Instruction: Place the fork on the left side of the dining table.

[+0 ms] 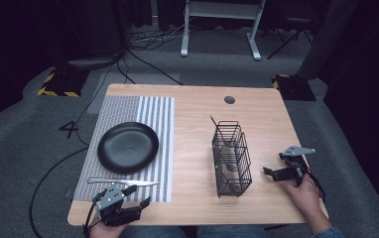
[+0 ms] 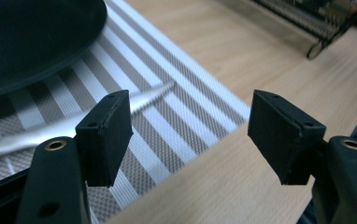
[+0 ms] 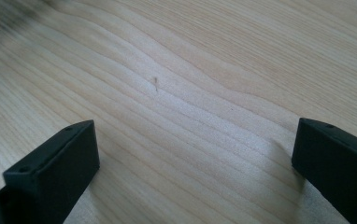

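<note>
Knife (image 1: 123, 182) lies flat on striped placemat (image 1: 153, 124) just below black plate (image 1: 128, 147), left gripper (image 1: 137, 195) fingers wide and empty beside it, right gripper (image 1: 273, 165) wide over bare counter (image 1: 192, 163); next likely lowering to pinch blade.

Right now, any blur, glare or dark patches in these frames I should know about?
High view: evenly lit table, surroundings fall into near black, black plate shows a soft sheen. Left gripper view: jaws sharp, the knife behind them soft with a bright glare, wire basket blurred at the top edge. Right gripper view: wood grain sharp mid-frame, smeared in the top left corner.
</note>
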`<act>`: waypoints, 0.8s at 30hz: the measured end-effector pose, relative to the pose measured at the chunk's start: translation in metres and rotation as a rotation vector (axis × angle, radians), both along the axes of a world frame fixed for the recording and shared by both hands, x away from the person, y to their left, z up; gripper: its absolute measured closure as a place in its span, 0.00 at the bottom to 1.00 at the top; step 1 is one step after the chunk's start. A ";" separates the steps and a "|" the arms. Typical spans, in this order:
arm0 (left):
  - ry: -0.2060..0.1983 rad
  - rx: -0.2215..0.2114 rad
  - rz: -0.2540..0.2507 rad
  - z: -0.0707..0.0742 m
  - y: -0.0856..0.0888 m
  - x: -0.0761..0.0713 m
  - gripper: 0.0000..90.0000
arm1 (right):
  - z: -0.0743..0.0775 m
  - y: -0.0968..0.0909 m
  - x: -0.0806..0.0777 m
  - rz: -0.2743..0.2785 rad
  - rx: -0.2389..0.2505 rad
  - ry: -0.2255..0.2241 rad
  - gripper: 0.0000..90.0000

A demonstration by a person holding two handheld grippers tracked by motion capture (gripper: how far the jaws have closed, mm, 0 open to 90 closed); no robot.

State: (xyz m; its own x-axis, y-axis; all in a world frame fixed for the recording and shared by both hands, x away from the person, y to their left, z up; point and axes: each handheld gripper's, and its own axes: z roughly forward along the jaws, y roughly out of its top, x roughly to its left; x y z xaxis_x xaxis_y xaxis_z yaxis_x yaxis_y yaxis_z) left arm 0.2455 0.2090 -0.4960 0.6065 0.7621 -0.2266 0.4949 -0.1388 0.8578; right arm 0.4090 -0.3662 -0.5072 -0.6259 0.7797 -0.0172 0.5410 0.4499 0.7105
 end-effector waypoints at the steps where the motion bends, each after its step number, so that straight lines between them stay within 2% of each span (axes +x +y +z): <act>1: 0.000 0.000 0.000 0.000 0.000 0.000 0.34 | 0.000 0.000 0.000 0.000 0.000 0.000 0.01; 3: -0.030 -0.023 0.003 0.011 -0.001 0.003 0.33 | 0.000 0.000 0.000 0.000 0.000 0.000 0.01; 4: -0.043 -0.048 0.007 0.021 -0.003 0.007 0.33 | 0.000 0.000 0.000 -0.001 -0.001 -0.001 0.01; 5: -0.043 -0.048 0.007 0.021 -0.003 0.007 0.32 | 0.000 0.000 0.000 -0.001 -0.001 -0.001 0.01; 6: -0.009 -0.067 0.002 0.033 -0.004 0.014 0.34 | 0.000 0.000 0.000 -0.003 -0.001 0.000 0.01; 7: -0.009 -0.067 0.002 0.033 -0.004 0.014 0.35 | 0.000 0.000 0.000 -0.003 -0.001 0.000 0.01; 8: 0.032 -0.076 -0.005 0.040 -0.005 0.021 0.35 | 0.000 0.000 0.000 -0.003 -0.001 0.000 0.01; 11: 0.033 -0.066 -0.012 0.054 -0.011 0.033 0.35 | 0.000 0.000 0.000 -0.003 0.000 0.000 0.01; 13: 0.015 -0.058 -0.022 0.063 -0.017 0.041 0.33 | 0.000 0.000 0.000 -0.004 0.001 0.002 0.01; 14: -0.004 -0.053 -0.039 0.072 -0.023 0.048 0.32 | 0.000 0.000 0.000 -0.004 0.001 0.001 0.01; 19: -0.025 -0.050 -0.058 0.082 -0.032 0.059 0.30 | 0.000 0.000 0.000 -0.004 0.001 0.001 0.01; 24: -0.037 -0.092 -0.075 0.093 -0.039 0.073 0.30 | 0.000 0.000 0.000 -0.003 0.000 0.001 0.01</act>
State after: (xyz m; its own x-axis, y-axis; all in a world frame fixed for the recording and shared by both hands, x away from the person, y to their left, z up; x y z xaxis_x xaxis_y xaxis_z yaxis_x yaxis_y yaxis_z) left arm 0.3181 0.1699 -0.4034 0.6704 0.6913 -0.2697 0.4536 -0.0942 0.8862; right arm 0.4089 -0.3661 -0.5073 -0.6236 0.7816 -0.0163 0.5430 0.4481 0.7102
